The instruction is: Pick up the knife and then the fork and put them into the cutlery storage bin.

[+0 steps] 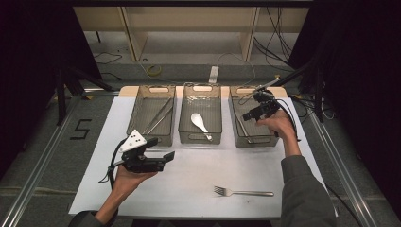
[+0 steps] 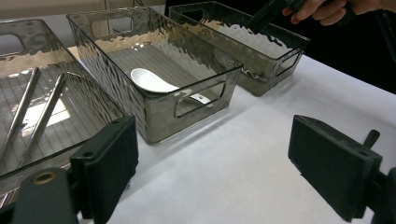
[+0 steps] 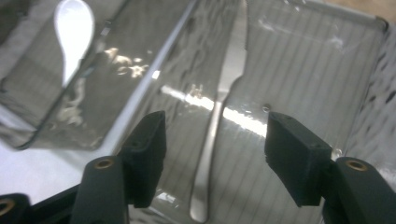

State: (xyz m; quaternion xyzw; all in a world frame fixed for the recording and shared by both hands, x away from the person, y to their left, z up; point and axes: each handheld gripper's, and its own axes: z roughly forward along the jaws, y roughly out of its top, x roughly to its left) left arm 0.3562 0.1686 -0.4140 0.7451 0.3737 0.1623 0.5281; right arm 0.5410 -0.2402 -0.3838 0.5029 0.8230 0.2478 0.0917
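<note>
— Knife (image 3: 223, 93) placement, where is it?

— It lies flat on the ribbed floor of the right-hand bin (image 1: 236, 127), blade towards the far end. The right gripper (image 3: 212, 154) hangs just above it with jaws spread wide on either side of the handle, pads clear of the metal: released, nothing grasped.

— And the other hand?

— The left gripper (image 1: 158, 156) hovers over the white tabletop (image 1: 189, 179) in front of the bins, jaws wide apart, empty.

— What else is sorted?

— A white ceramic spoon (image 2: 152, 81) sits in the middle bin (image 2: 154, 121), and metal tongs (image 1: 158, 116) lie in the left bin (image 1: 137, 113).

— Anything loose?

— A fork (image 1: 243, 192) rests on the tabletop near the front edge, tines pointing left, well apart from both grippers.
</note>
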